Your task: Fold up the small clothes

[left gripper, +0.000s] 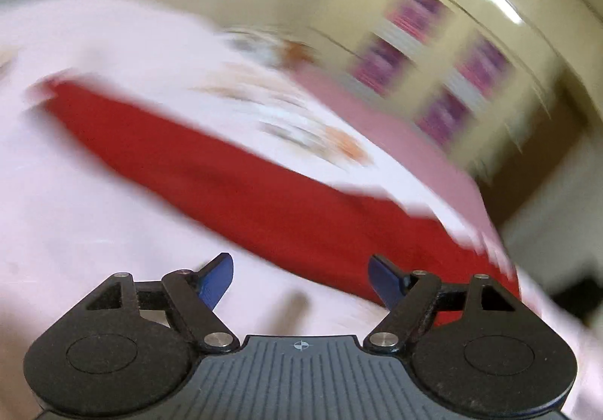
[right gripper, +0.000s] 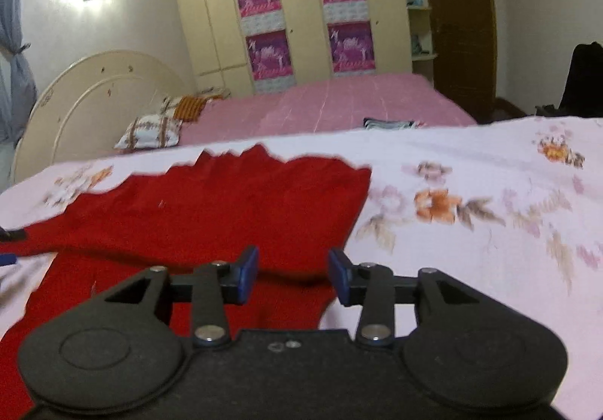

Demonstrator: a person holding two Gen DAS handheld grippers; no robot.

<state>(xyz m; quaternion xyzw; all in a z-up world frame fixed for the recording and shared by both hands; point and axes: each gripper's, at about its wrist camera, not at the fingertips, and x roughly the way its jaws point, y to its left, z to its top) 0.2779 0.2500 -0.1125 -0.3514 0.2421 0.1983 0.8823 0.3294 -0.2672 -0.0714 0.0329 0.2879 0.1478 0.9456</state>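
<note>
A red garment (right gripper: pixel 211 209) lies spread on a pale pink floral sheet (right gripper: pixel 471 194). In the right wrist view my right gripper (right gripper: pixel 294 275) is open and empty, just above the garment's near right part, where a fold edge runs across. In the blurred left wrist view the red garment (left gripper: pixel 241 175) shows as a diagonal band on the sheet (left gripper: pixel 75 194). My left gripper (left gripper: pixel 301 282) is open and empty, over the sheet at the garment's near edge. A tip of the left gripper (right gripper: pixel 9 254) shows at the left edge of the right wrist view.
Behind the sheet is a bed with a pink cover (right gripper: pixel 339 103), pillows (right gripper: pixel 150 130) and a cream headboard (right gripper: pixel 94 96). A cream wardrobe with purple panels (right gripper: pixel 301 17) stands at the back, a dark door (right gripper: pixel 459 24) to its right. Folded clothes (right gripper: pixel 388 123) lie on the bed.
</note>
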